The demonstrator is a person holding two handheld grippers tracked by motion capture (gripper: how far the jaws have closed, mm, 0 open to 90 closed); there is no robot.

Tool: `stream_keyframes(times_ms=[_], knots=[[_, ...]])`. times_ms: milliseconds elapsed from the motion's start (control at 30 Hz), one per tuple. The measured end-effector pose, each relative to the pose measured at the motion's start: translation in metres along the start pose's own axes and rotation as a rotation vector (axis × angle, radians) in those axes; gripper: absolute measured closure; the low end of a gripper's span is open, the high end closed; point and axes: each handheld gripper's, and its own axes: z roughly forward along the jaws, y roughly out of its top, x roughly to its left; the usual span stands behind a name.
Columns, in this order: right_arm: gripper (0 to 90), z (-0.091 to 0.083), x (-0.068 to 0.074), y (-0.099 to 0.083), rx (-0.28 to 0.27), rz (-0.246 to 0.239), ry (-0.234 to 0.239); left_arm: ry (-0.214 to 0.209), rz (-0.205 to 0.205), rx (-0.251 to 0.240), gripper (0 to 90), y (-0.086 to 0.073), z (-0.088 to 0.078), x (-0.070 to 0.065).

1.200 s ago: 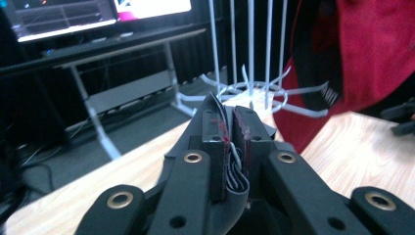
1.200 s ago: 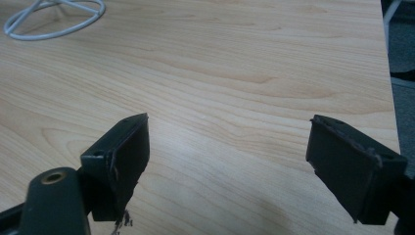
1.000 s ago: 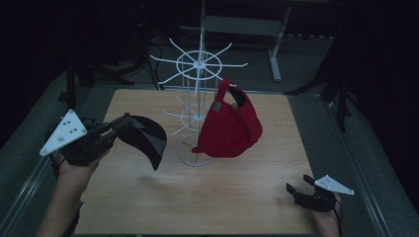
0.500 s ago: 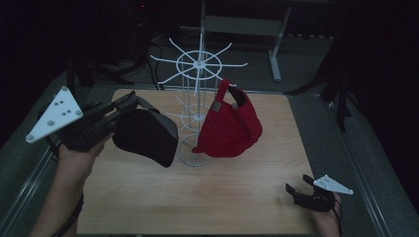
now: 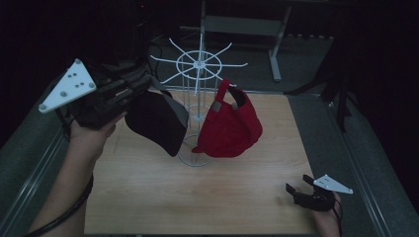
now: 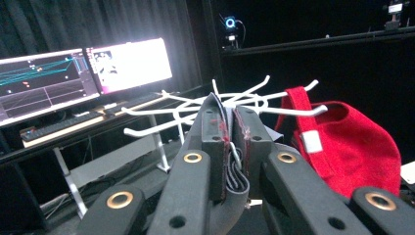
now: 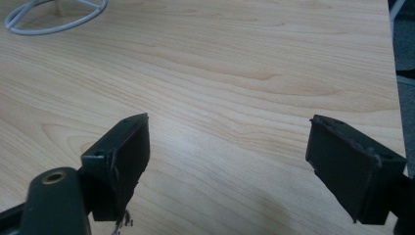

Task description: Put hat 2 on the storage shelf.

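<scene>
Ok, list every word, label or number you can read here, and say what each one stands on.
No text can be read.
Left monitor: graph lines, any figures too small to read.
Right monitor: glare, unreadable.
Red cap: pale tab on its strap, blank.
Black cap: no visible lettering.

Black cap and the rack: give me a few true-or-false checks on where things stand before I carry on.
1. The left gripper is shut on the black cap. True.
2. The red cap lies flat on the table. False: it hangs from an arm of the white wire rack.
3. The right gripper holds a cap. False: its jaws stand open and empty, low over the table's near right corner.
4. The black cap is up off the table, beside the rack. True.
5. The black cap already hangs on a rack arm. False: it is in the left gripper's jaws.
</scene>
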Motion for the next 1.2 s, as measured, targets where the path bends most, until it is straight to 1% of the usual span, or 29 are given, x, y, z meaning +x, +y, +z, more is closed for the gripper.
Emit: stream_keyframes(times_ms=[67, 133, 200, 267, 300, 333, 367, 467, 500, 533, 633, 767, 800, 833, 900, 967, 1000, 1033, 1067, 1100, 1167, 1200], knots=[[16.4, 0.0, 0.0, 0.0, 0.001, -0.002, 0.0, 0.01, -0.013, -0.004, 84.8, 0.004, 0.008, 0.005], [16.5, 0.0, 0.0, 0.0, -0.001, -0.002, 0.002, 0.018, -0.011, 0.004, 84.8, 0.005, 0.013, 0.007], [16.5, 0.0, 0.0, 0.0, 0.001, -0.004, 0.001, 0.031, -0.005, 0.025, 84.8, 0.004, 0.019, 0.008], [16.5, 0.0, 0.0, 0.0, -0.001, -0.004, 0.002, 0.037, -0.016, 0.042, 84.7, 0.001, 0.022, 0.009], [16.5, 0.0, 0.0, 0.0, -0.002, -0.003, 0.003, 0.041, -0.013, 0.054, 84.8, -0.002, 0.025, 0.009], [16.5, 0.0, 0.0, 0.0, -0.002, -0.005, 0.005, 0.055, -0.007, 0.069, 84.7, -0.004, 0.026, 0.009], [16.5, 0.0, 0.0, 0.0, -0.002, -0.006, 0.005, 0.048, -0.015, 0.078, 84.7, -0.006, 0.028, 0.009], [16.5, 0.0, 0.0, 0.0, -0.001, -0.003, 0.007, 0.056, -0.006, 0.092, 84.6, -0.011, 0.03, 0.008], [16.5, 0.0, 0.0, -0.001, -0.004, -0.003, 0.007, 0.047, -0.014, 0.101, 84.6, -0.014, 0.03, 0.008], [16.5, -0.001, 0.0, -0.001, -0.005, -0.006, 0.008, 0.054, -0.016, 0.104, 84.5, -0.015, 0.031, 0.008], [16.5, 0.0, 0.001, -0.001, -0.004, -0.009, 0.009, 0.054, -0.027, 0.114, 84.4, -0.018, 0.031, 0.008], [16.5, -0.001, 0.001, -0.001, -0.003, -0.012, 0.01, 0.064, -0.026, 0.123, 84.1, -0.025, 0.029, 0.007], [16.5, -0.001, 0.001, -0.001, -0.003, -0.011, 0.01, 0.069, -0.035, 0.13, 84.1, -0.028, 0.028, 0.007], [16.5, -0.001, 0.001, -0.001, -0.004, -0.009, 0.011, 0.061, -0.042, 0.136, 83.9, -0.03, 0.028, 0.007], [16.5, -0.001, 0.001, -0.001, -0.005, -0.007, 0.015, 0.054, -0.038, 0.145, 83.0, -0.036, 0.028, 0.005], [16.5, -0.001, 0.001, -0.001, -0.004, -0.01, 0.015, 0.045, -0.055, 0.146, 80.3, -0.041, 0.027, 0.005], [16.5, -0.001, 0.002, -0.001, -0.005, -0.013, 0.014, 0.036, -0.063, 0.14, 77.7, -0.043, 0.026, 0.005], [16.5, -0.001, 0.002, -0.001, -0.006, -0.013, 0.016, 0.034, -0.068, 0.139, 72.9, -0.043, 0.025, 0.004], [16.5, -0.001, 0.002, -0.001, -0.006, -0.013, 0.016, 0.034, -0.068, 0.139, 69.6, -0.043, 0.025, 0.004], [16.5, -0.001, 0.001, -0.001, -0.007, -0.014, 0.015, 0.026, -0.07, 0.14, 67.4, -0.045, 0.022, 0.003], [16.5, -0.001, 0.001, -0.001, -0.006, -0.012, 0.015, 0.031, -0.066, 0.147, 61.6, -0.046, 0.021, 0.002], [16.5, -0.001, 0.001, -0.001, -0.008, -0.013, 0.013, 0.016, -0.067, 0.152, 60.7, -0.049, 0.018, 0.001]])
